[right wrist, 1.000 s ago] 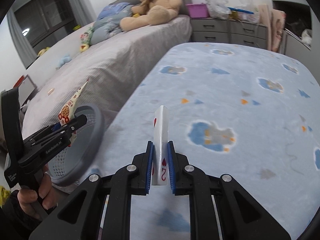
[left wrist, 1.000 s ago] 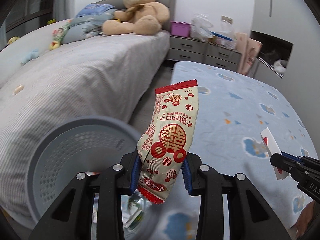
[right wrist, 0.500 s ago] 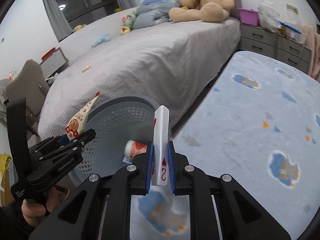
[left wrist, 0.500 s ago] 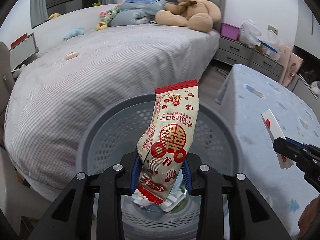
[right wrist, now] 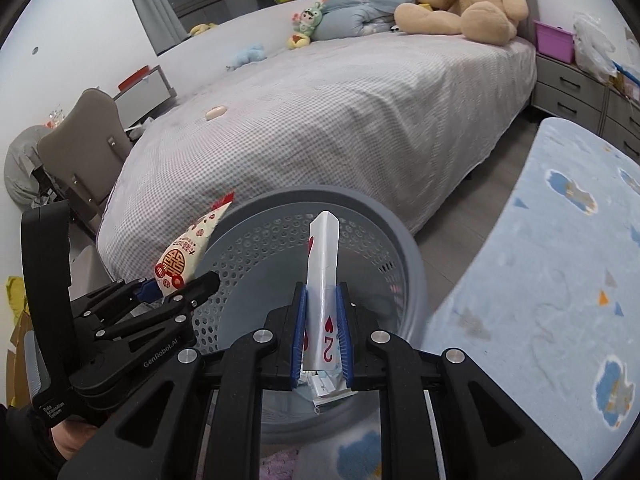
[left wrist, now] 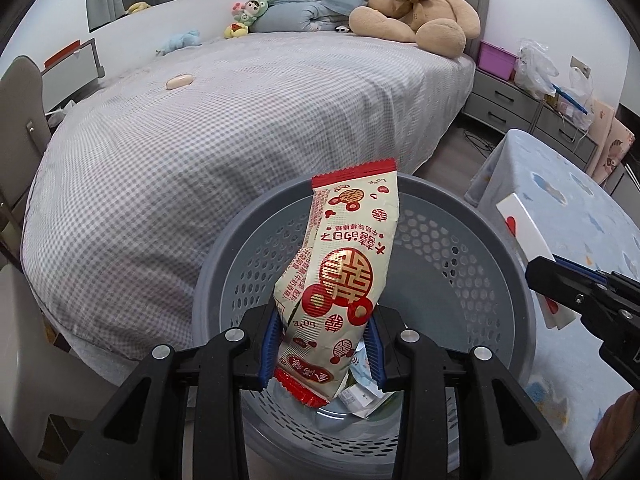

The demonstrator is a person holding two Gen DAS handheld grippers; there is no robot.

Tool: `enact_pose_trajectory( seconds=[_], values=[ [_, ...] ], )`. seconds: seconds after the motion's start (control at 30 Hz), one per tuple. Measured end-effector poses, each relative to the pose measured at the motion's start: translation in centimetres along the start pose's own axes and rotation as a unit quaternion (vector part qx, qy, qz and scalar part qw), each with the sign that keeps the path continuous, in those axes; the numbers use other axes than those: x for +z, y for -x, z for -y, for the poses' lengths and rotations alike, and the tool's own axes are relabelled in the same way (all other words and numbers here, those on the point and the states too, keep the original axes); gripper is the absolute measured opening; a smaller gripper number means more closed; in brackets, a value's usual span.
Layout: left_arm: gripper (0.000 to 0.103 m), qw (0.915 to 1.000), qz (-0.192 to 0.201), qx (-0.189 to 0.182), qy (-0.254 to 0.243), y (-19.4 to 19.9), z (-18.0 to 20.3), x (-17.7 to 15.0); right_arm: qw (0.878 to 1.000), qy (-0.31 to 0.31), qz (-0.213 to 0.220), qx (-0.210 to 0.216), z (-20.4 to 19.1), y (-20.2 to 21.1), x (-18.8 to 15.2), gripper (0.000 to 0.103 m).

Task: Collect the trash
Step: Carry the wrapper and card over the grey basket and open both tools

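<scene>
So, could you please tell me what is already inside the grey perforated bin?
At the bottom of the bin lie a few crumpled paper scraps, white with some pale blue. The held snack wrapper and the left gripper cover much of the floor, so anything more cannot be seen.

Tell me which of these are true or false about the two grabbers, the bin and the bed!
1. The left gripper is shut on a snack wrapper. True.
2. The right gripper is empty. False: it is shut on a folded playing card with a red heart and a 2.
3. The grey bin has solid walls. False: its walls are full of holes.
4. There is already some rubbish at the bottom of the bin. True: crumpled paper scraps lie there.
5. A teddy bear sits at the head of the bed. True.
6. The wrapper is blue and green. False: it is cream with red print.
</scene>
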State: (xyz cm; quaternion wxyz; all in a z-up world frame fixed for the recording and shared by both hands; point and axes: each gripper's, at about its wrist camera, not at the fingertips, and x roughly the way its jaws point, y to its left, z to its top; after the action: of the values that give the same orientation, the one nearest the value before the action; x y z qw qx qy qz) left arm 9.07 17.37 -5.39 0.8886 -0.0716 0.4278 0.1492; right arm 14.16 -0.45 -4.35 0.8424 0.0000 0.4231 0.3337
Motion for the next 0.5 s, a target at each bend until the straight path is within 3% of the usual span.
enact_pose_trajectory(
  seconds=[0.2, 0.33, 0.43, 0.5],
  values=[
    [0.035, 1.0000, -0.006, 0.005, 0.004, -0.5, -0.5, 0.0, 1.000, 0.009, -0.007, 0.006, -0.2, -1.2, 0.2, 0.016],
    [0.043, 1.0000, -0.002, 0.005, 0.007, -0.2, -0.6, -0.1, 1.000, 0.009, -0.001, 0.006, -0.2, -1.3, 0.3, 0.019],
    [0.059, 0.9999, 0.002, 0.009, 0.010, 0.1, -0.6, -0.3, 1.000, 0.007, 0.005, 0.012, 0.0, -1.0, 0.3, 0.044],
    [0.060, 0.9999, 0.004, 0.010, 0.010, 0.3, -0.6, -0.3, 1.000, 0.009, 0.011, 0.006, 0.0, -0.8, 0.3, 0.047]
  ],
)
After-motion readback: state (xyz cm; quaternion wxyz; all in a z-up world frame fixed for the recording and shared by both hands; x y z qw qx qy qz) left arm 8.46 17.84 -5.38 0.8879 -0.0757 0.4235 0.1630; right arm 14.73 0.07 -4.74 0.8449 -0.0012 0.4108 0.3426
